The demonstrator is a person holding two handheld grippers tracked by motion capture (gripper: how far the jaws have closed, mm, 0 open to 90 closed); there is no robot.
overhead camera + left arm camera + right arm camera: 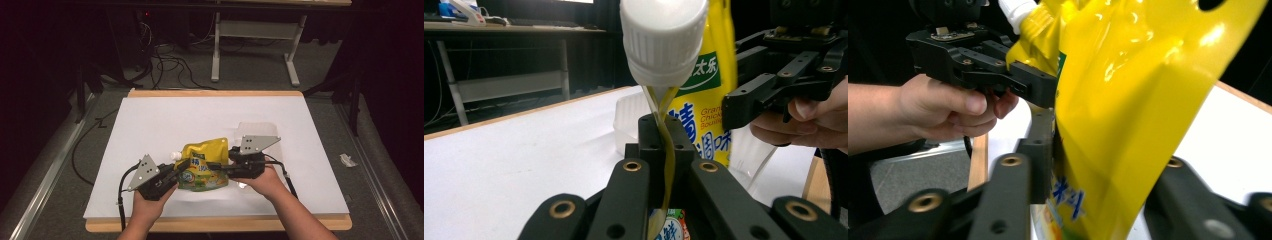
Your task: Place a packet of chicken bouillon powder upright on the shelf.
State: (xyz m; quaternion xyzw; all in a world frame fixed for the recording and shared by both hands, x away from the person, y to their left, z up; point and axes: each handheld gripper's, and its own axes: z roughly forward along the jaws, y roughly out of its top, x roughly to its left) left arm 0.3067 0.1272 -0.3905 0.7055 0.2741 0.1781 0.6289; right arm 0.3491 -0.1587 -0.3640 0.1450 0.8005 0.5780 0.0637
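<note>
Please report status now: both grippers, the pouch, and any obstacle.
Left gripper shut on pouch edge below cap. Right gripper jaws around pouch's other side. Clear container behind, not blocking.

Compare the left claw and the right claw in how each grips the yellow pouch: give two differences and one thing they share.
The left claw is fully shut on a thin edge seam of the yellow pouch just below the white cap; the right claw spans the pouch's fuller body, jaws wider apart. The left claw sits at the spout side, the right claw at the opposite side. Both grip the same pouch, each held in a hand.
</note>
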